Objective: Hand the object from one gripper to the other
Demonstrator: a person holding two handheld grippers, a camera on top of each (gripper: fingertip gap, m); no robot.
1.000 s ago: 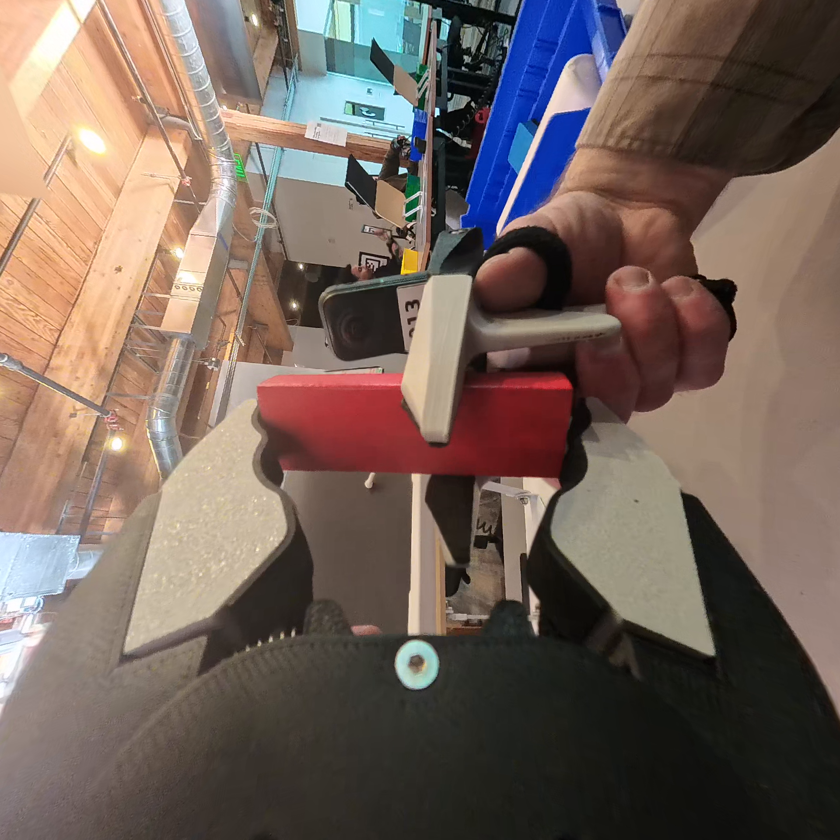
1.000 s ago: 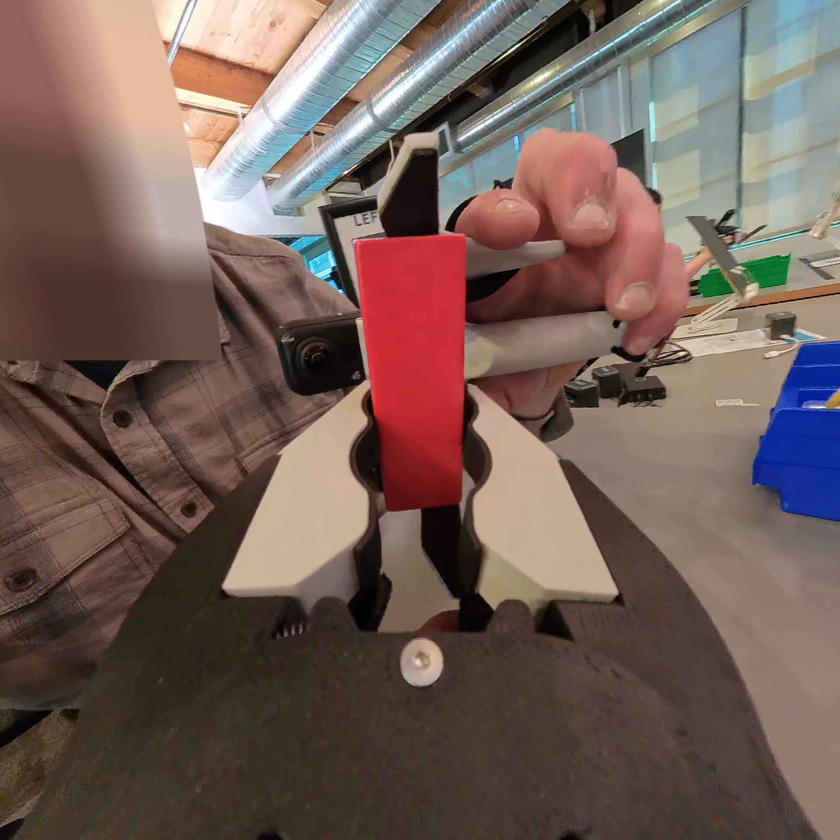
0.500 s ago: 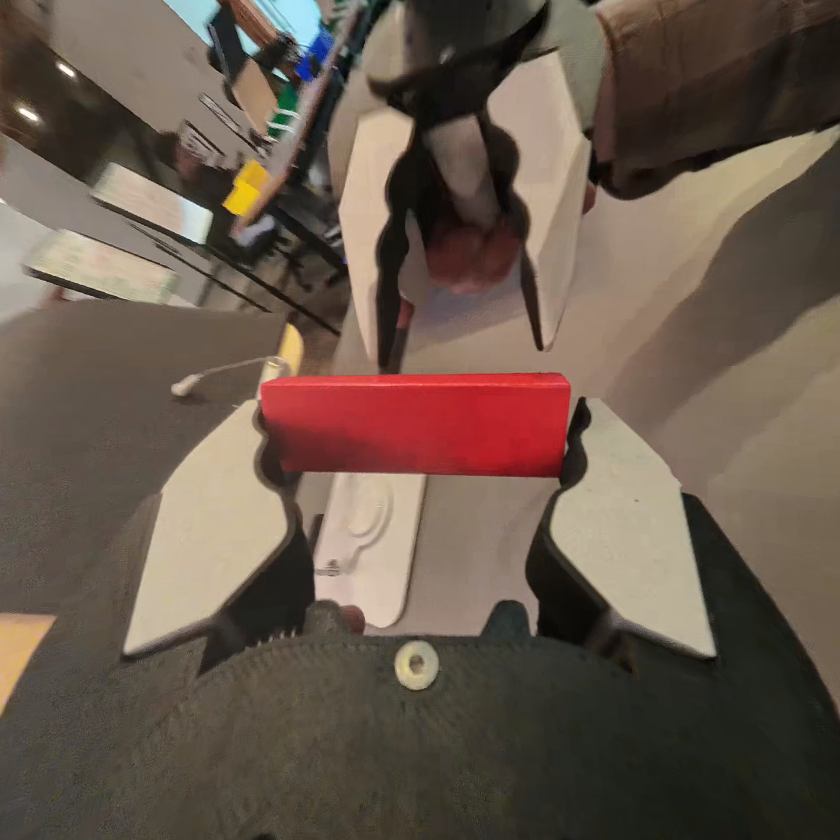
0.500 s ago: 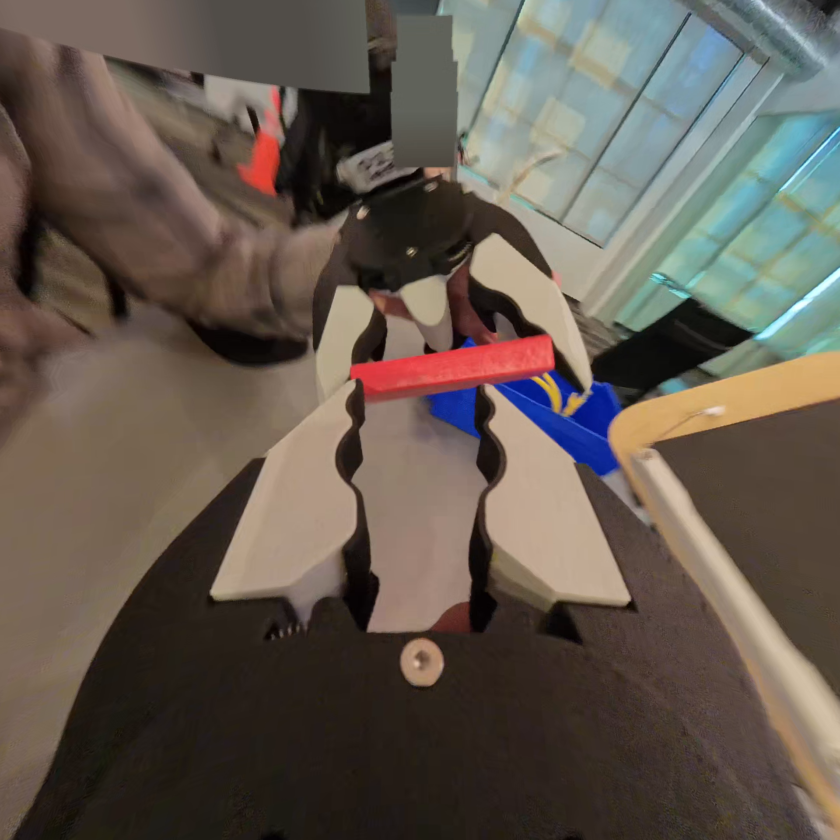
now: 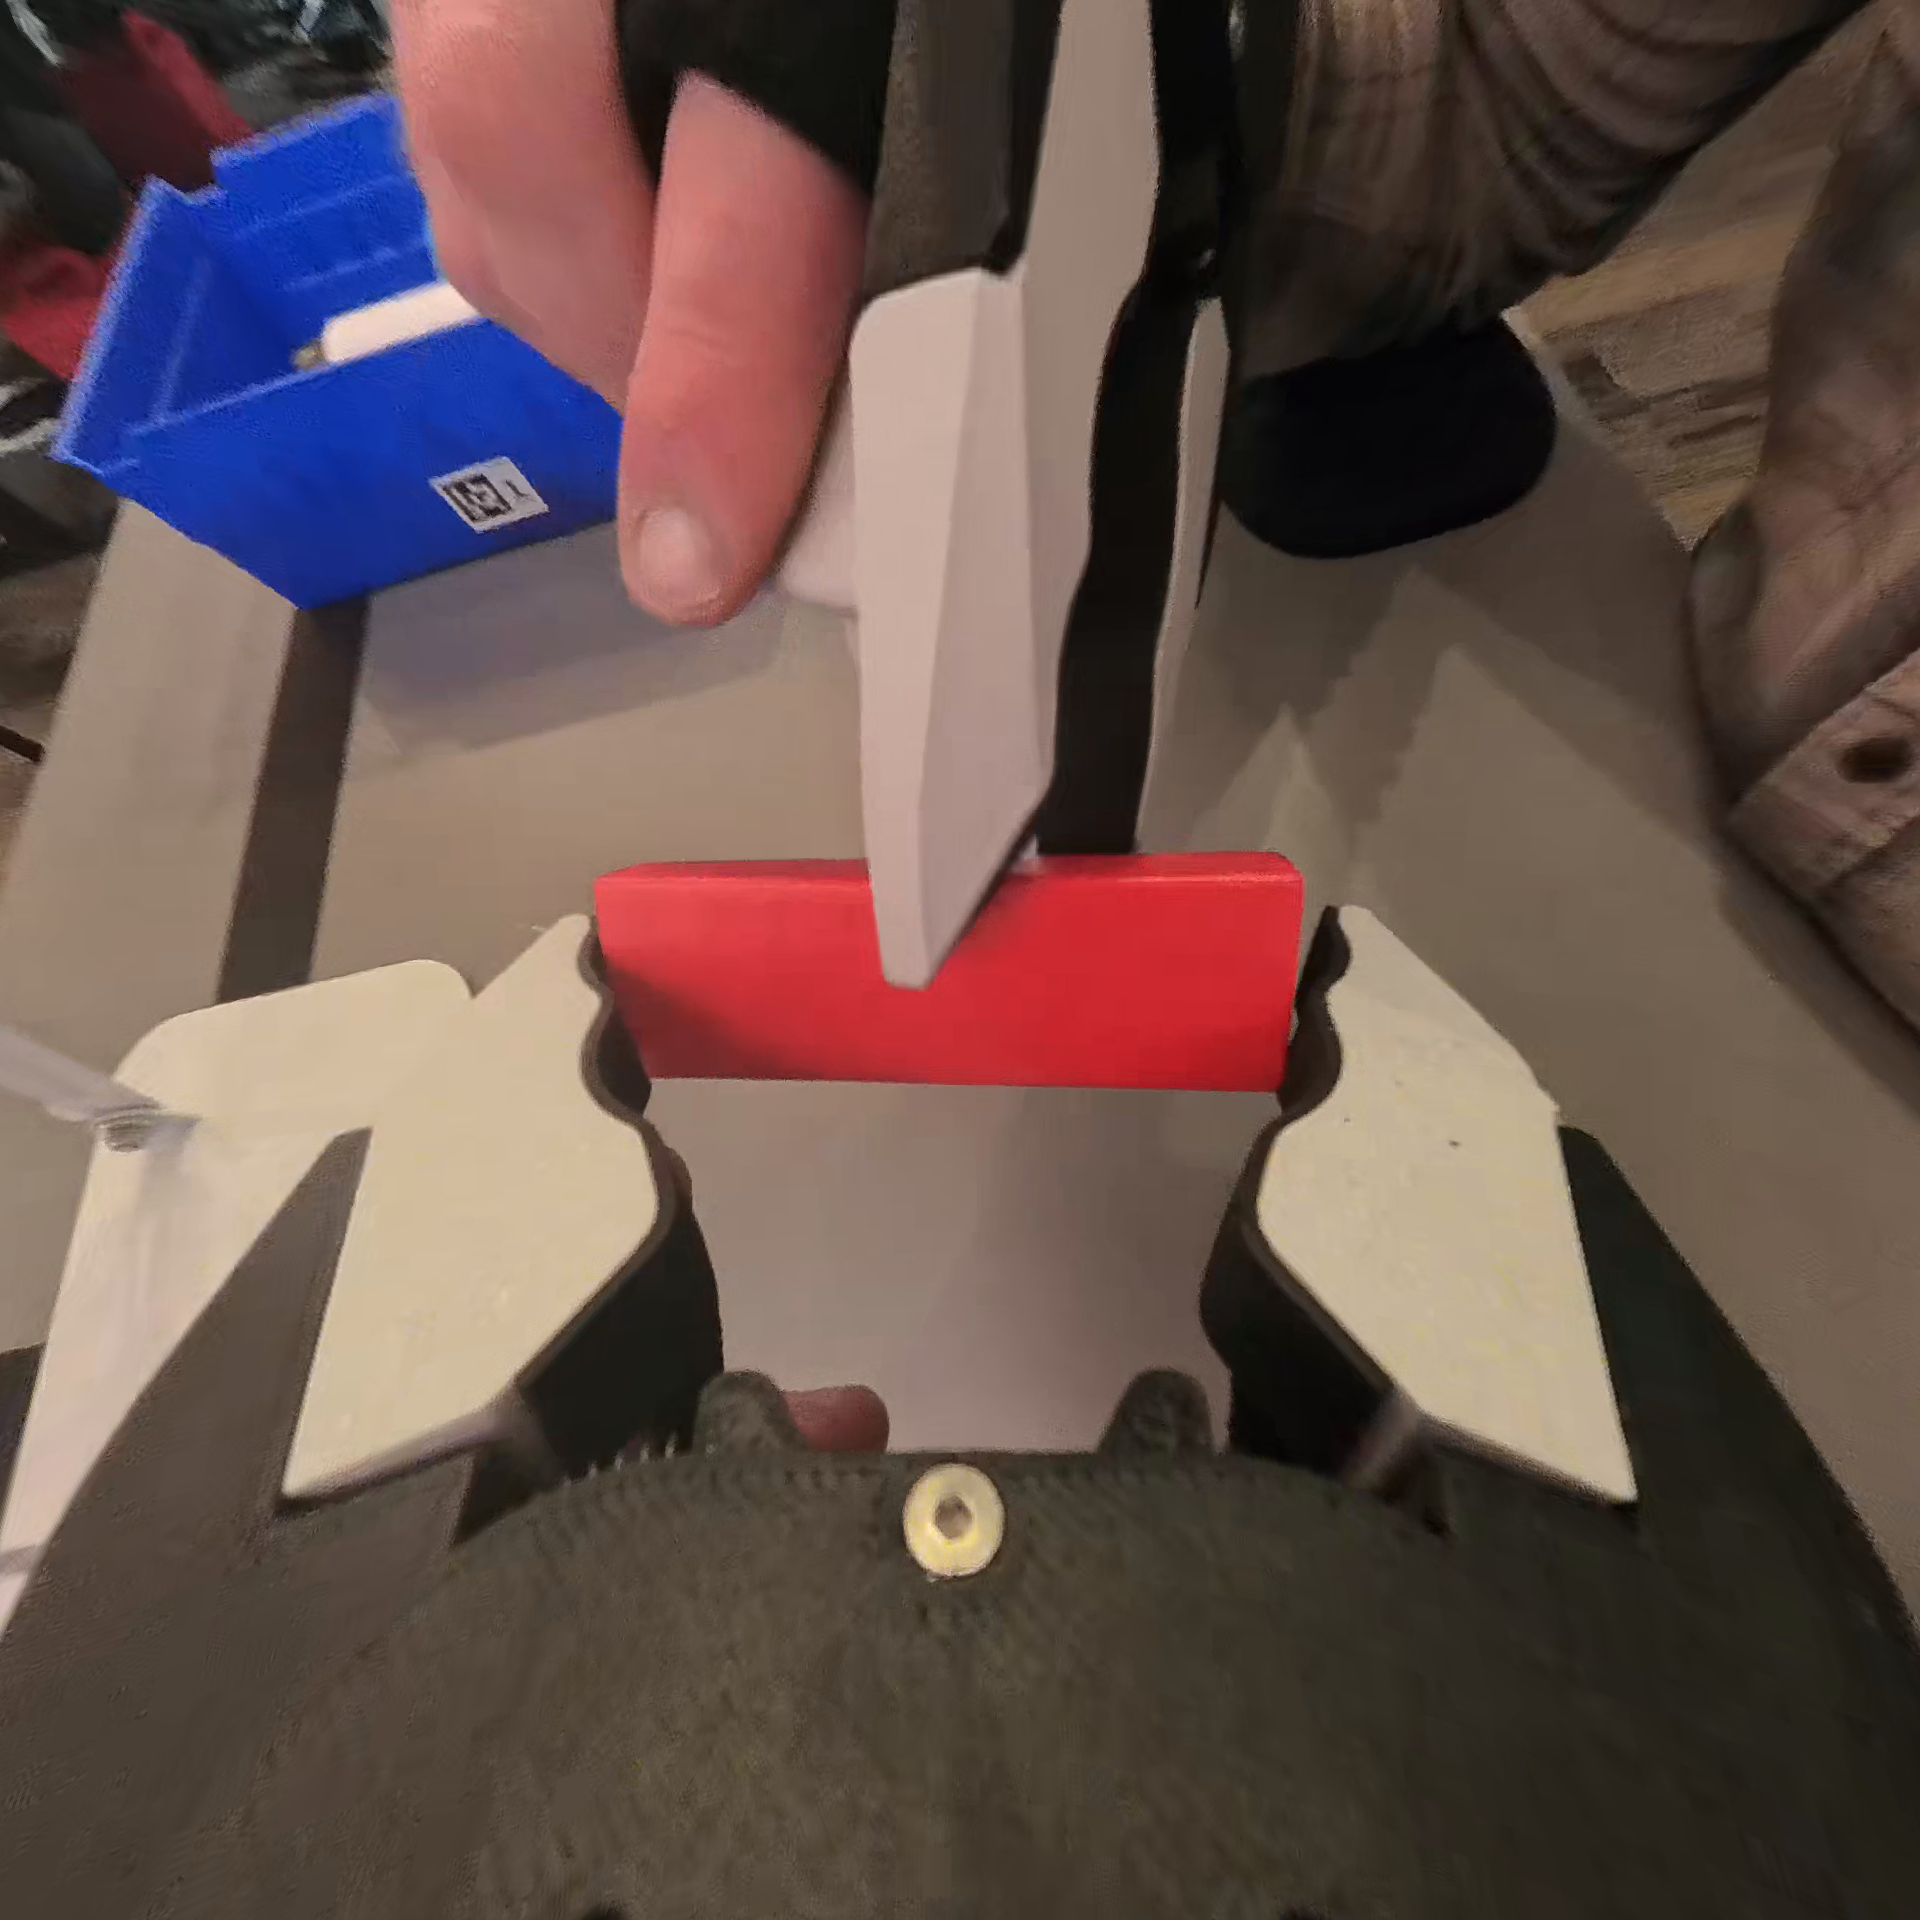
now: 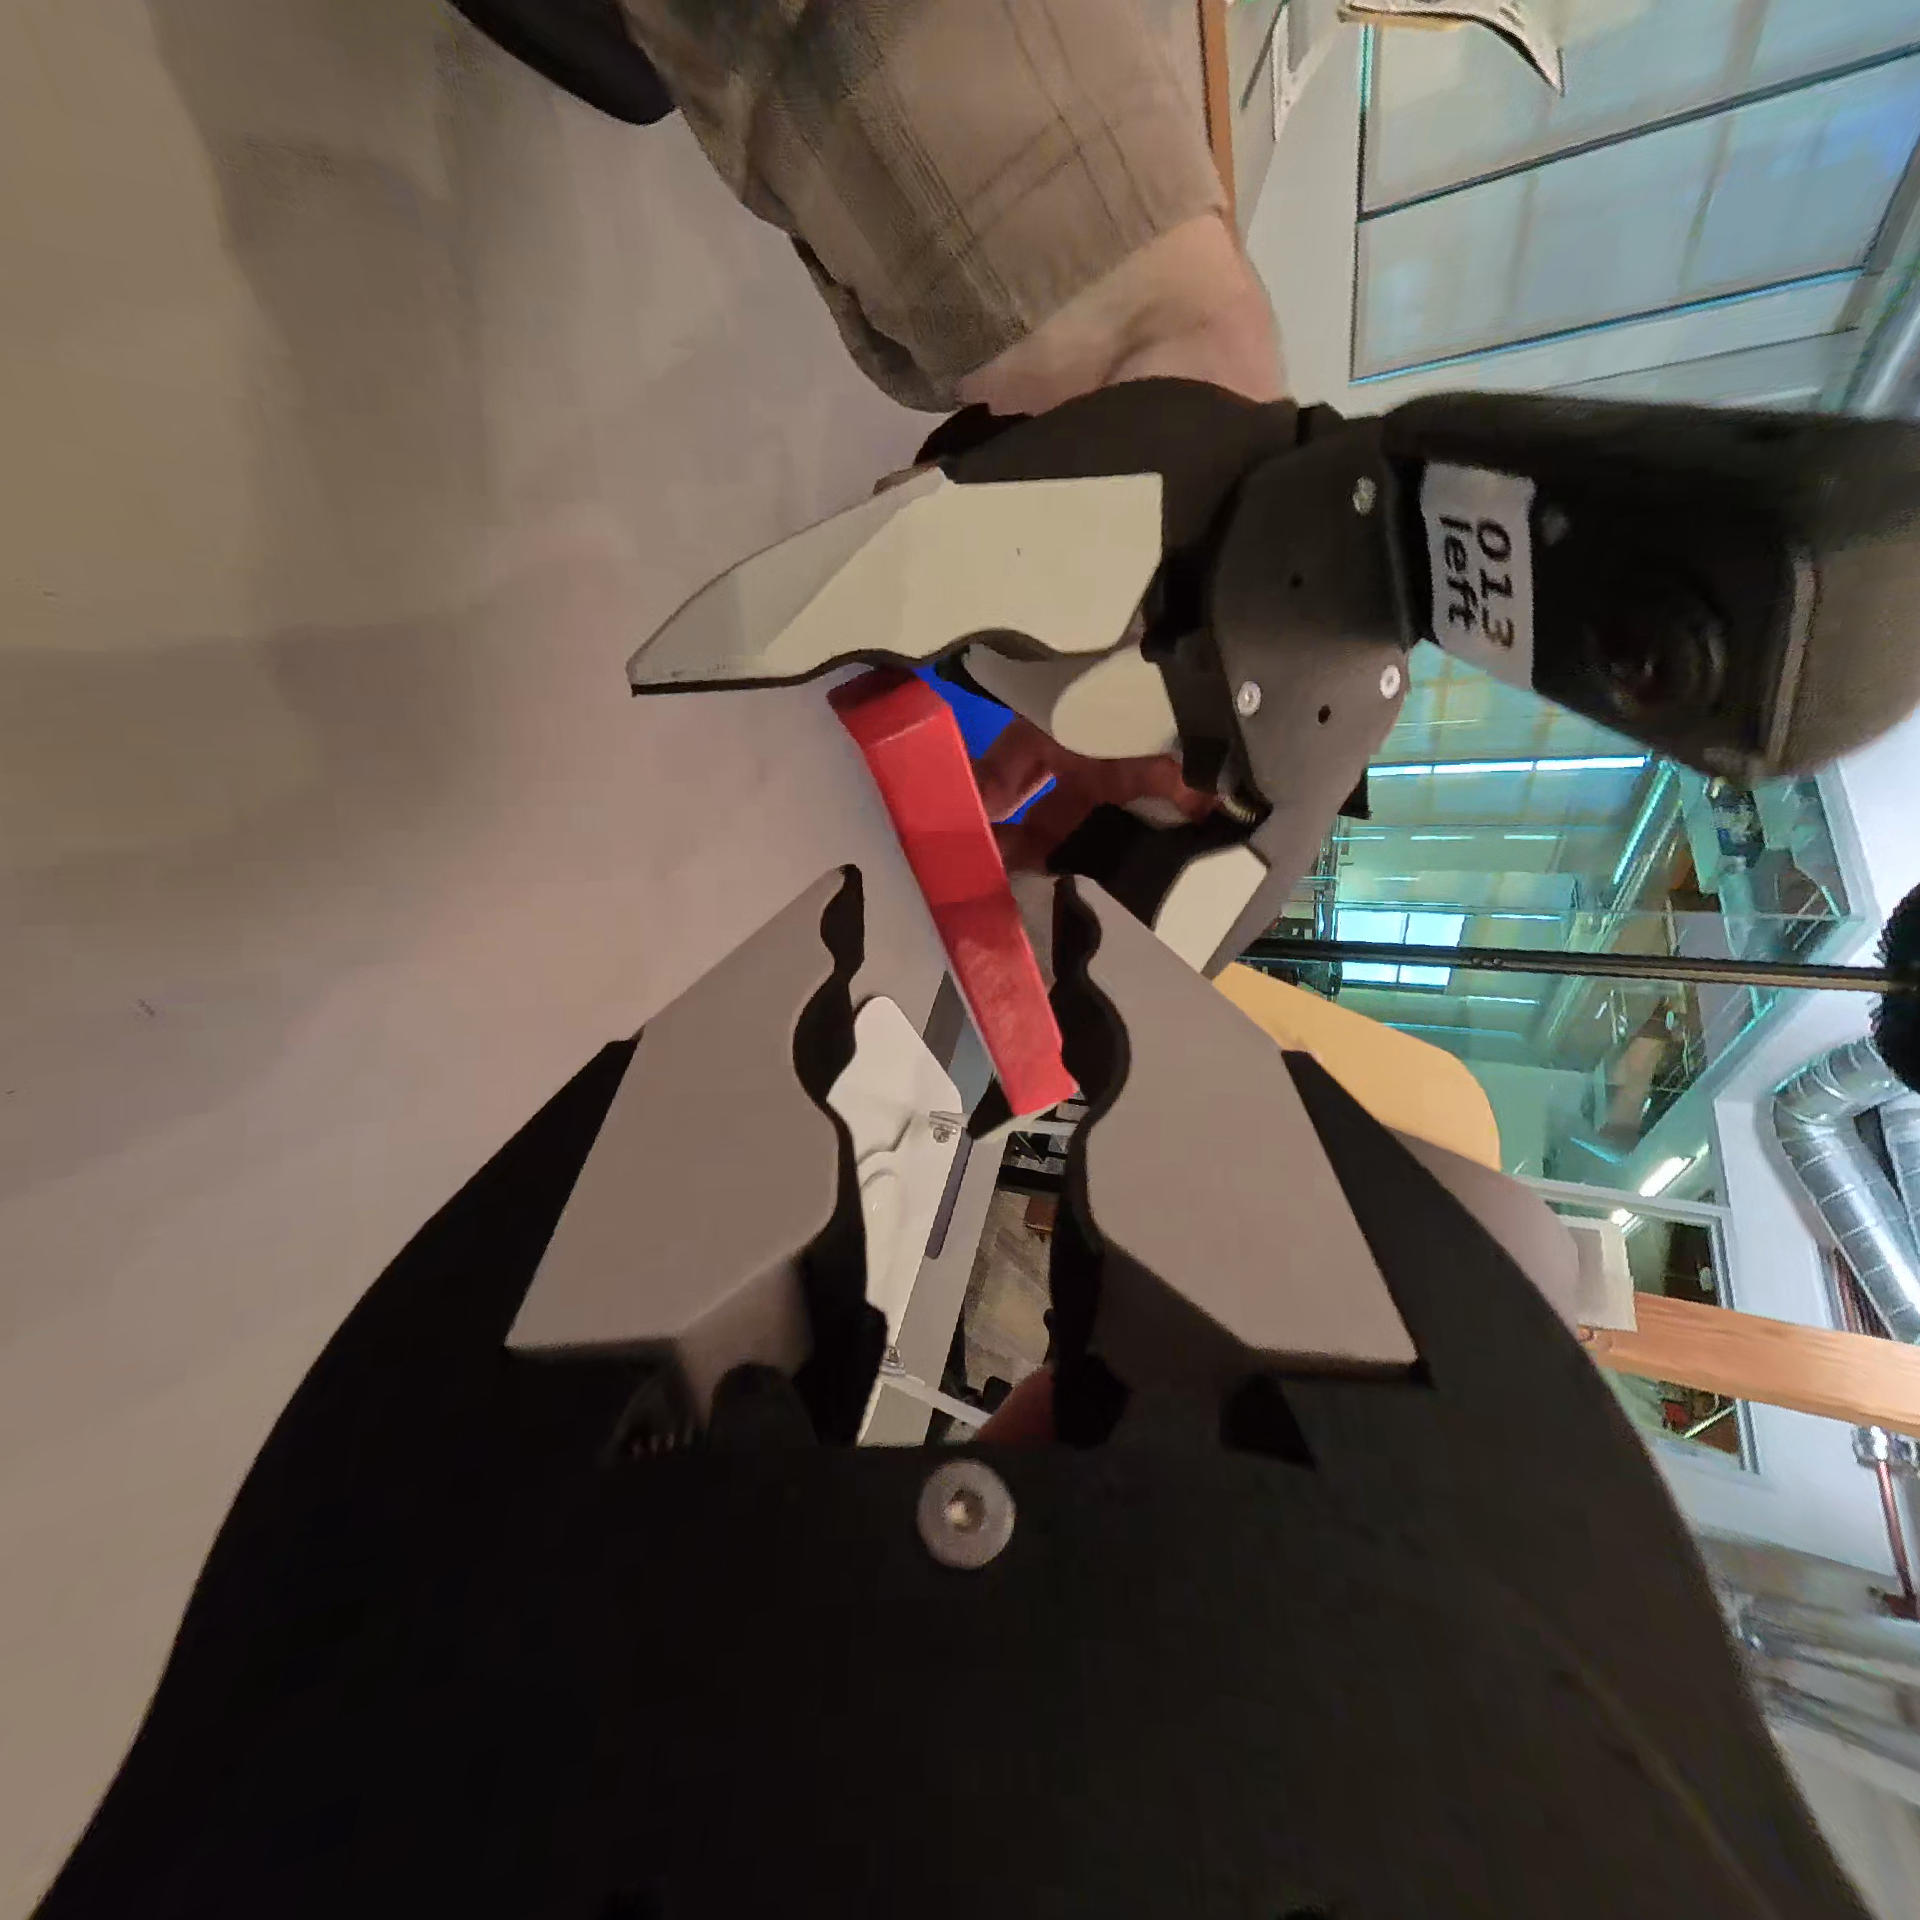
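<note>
Two grippers are meeting at our red block (image 5: 1091, 997). Our left gripper (image 5: 948, 997) is squeezing its two ends. Our right gripper (image 6: 961, 945) is sitting around it, fingers apart.

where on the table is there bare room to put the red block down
Bare grey table lies between the blue bin and the left gripper, which holds the red block, and also directly beneath the block. It is crowded near the white plate at left and the person's sleeve at right.
</note>
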